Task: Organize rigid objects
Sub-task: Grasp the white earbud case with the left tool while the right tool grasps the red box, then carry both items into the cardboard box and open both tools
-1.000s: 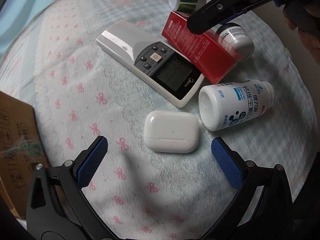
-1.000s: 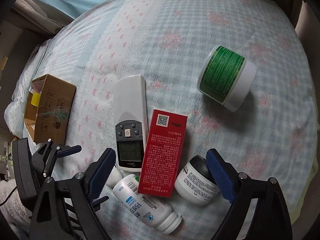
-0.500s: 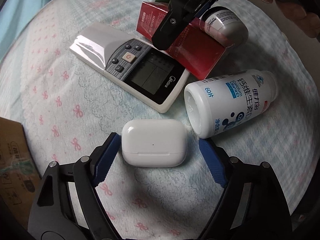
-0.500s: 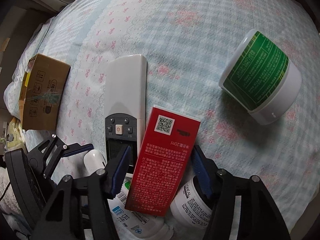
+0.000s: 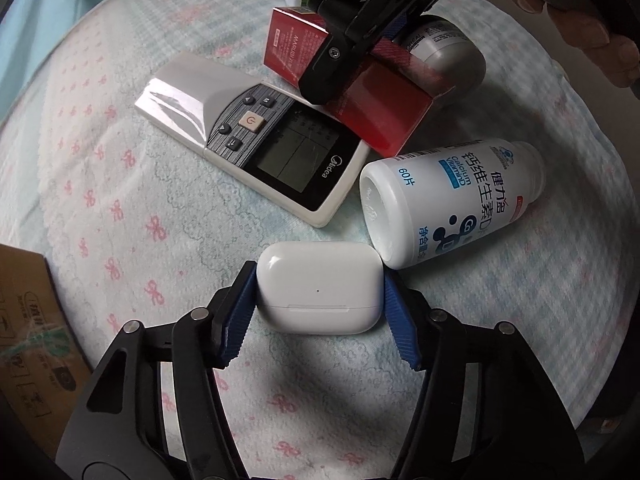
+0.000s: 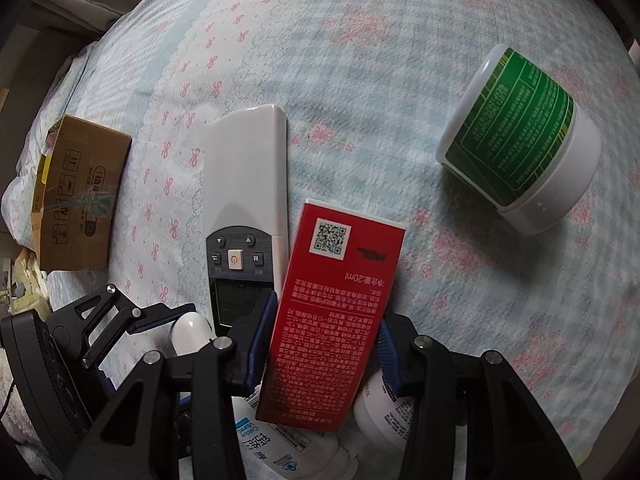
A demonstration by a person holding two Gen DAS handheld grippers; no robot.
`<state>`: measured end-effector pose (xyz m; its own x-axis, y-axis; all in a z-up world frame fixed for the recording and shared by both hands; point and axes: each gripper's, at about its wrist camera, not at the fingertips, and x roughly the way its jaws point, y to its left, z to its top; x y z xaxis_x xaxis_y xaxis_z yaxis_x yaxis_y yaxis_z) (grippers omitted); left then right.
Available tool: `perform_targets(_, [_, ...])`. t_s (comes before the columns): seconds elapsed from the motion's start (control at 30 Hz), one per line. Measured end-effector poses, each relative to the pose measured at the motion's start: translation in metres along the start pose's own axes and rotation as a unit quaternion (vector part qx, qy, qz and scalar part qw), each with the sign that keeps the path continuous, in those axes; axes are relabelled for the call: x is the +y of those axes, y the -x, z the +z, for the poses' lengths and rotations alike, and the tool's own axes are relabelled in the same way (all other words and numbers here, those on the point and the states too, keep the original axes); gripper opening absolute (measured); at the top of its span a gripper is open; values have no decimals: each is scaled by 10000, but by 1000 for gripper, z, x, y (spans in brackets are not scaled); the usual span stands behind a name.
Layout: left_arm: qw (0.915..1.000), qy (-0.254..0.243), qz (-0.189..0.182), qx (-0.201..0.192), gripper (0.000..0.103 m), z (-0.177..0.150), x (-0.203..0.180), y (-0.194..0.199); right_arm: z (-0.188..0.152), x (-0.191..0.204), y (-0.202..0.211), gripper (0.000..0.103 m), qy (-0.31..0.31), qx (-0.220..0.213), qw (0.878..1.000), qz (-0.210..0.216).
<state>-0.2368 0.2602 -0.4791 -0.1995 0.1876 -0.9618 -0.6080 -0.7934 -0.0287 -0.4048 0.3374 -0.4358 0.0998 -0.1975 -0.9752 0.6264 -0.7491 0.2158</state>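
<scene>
My left gripper is shut on a white earbuds case that rests on the bedspread, blue pads on both its sides. My right gripper is shut on a red carton, which also shows in the left wrist view. A white remote control lies beside the carton. A white calcium bottle lies on its side, touching the case. A silver-capped jar lies behind the carton. A green-labelled tub lies apart at the right.
A brown cardboard box stands at the left of the bed, also at the left edge of the left wrist view. The patterned bedspread stretches beyond the objects. The left gripper shows in the right wrist view.
Both grippers moved forward and closed: the left onto the earbuds case, the right onto the red carton. The other objects have not moved.
</scene>
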Motion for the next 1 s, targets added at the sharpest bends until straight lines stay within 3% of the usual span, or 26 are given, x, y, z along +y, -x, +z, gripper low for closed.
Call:
perform_targets(0.53, [9988, 390, 61, -299, 57, 0, 27, 39, -8, 11, 26, 42, -305, -416, 9987, 22])
perform_targets(0.6, [9983, 455, 24, -373, 57, -6, 17, 49, -9, 15, 36, 42, -369, -492, 9981, 46])
perform_targets(0.73, [9967, 566, 51, -580, 57, 4, 36, 74, -11, 29, 62, 42, -494, -668, 9965, 78])
perform_targets(1.0, [9912, 765, 243, -1057, 57, -26, 55, 180, -17, 94, 125, 42, -574, -1086, 9924, 120])
